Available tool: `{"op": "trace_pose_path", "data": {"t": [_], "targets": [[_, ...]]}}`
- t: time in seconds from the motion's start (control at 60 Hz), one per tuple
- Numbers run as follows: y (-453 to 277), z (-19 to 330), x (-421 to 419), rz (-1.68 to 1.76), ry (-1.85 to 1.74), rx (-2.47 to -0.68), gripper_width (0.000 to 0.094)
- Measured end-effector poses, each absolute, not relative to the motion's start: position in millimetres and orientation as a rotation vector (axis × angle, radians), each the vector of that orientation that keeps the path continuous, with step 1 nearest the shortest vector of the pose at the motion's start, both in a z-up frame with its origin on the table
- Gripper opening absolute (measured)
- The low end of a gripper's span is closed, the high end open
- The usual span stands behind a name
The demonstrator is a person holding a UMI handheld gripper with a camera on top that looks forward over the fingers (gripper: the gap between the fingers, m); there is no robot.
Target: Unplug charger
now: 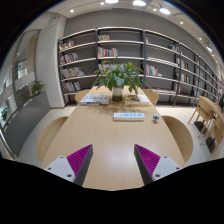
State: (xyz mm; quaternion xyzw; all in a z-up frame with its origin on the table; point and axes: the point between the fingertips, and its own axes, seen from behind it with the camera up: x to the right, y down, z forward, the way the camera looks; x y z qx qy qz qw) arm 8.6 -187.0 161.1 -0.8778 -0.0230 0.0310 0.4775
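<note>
A white power strip (128,116) lies flat on the wooden table (110,140), far ahead of my fingers and a little to the right. A small white charger (156,117) seems to sit just to its right; its detail is too small to tell. My gripper (112,162) is open and empty, its two purple pads (78,160) spread wide over bare table top, well short of the strip.
A potted green plant (118,76) stands beyond the strip at the table's middle. Papers or books (96,98) lie left of it. Bookshelves (130,60) line the back wall. Wooden chairs (208,115) stand at the right.
</note>
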Motion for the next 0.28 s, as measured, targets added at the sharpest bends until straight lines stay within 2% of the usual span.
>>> {"op": "trace_pose_path", "data": {"t": [0.283], "targets": [[-203.3, 158.2, 10.2, 0.060, -0.082, -2.162, 0.0836]]}}
